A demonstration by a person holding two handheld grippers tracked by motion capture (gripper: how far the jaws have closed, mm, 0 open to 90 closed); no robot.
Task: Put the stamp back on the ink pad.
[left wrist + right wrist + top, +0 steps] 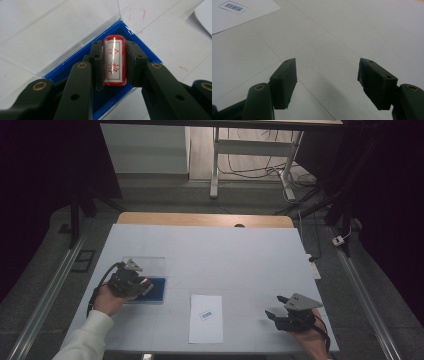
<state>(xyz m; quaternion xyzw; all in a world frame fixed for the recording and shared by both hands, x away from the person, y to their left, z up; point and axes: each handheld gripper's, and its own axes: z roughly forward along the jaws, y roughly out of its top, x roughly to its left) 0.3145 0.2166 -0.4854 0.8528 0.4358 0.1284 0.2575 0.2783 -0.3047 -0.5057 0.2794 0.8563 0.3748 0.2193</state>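
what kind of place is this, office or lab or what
Probably a lab or recording workspace rather than an ordinary office: a white-covered table ringed by dark curtains, floor rails beside it, loose cables under a desk frame behind, and a person working with a handheld tool in each hand.

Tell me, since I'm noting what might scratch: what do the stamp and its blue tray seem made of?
The stamp looks like glossy red plastic with a clear face: a bright streak of light runs down it. The tray seems to be hard blue plastic, shiny at the rim, with a clear lid beside it, plastic or acrylic; the look leaves that open.
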